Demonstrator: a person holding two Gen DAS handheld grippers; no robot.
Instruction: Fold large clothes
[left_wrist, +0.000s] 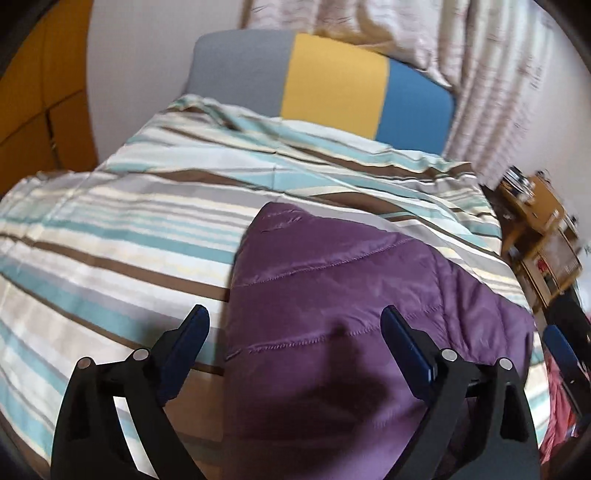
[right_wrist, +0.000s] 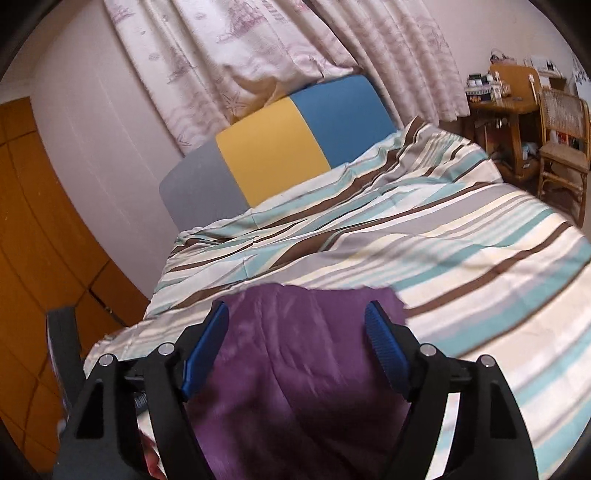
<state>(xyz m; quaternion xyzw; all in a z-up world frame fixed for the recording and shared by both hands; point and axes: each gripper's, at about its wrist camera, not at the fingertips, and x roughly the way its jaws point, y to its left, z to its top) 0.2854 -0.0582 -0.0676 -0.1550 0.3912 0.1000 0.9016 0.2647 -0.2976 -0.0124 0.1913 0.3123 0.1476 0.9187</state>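
Note:
A purple quilted garment (left_wrist: 332, 302) lies on the striped bed cover (left_wrist: 129, 221). My left gripper (left_wrist: 295, 321) is open, its blue fingers spread above the garment's near left part, holding nothing. In the right wrist view the purple garment (right_wrist: 295, 350) lies between and below the open blue fingers of my right gripper (right_wrist: 297, 317), on the striped bed cover (right_wrist: 461, 240). The fingers do not pinch the fabric. The garment's near end is hidden below both grippers.
A grey, yellow and blue headboard (right_wrist: 273, 155) stands at the far end under patterned curtains (right_wrist: 258, 55). Orange-brown wardrobe doors (right_wrist: 37, 221) are at the left. A wooden table (right_wrist: 502, 107) and a rattan chair (right_wrist: 561, 140) stand right of the bed.

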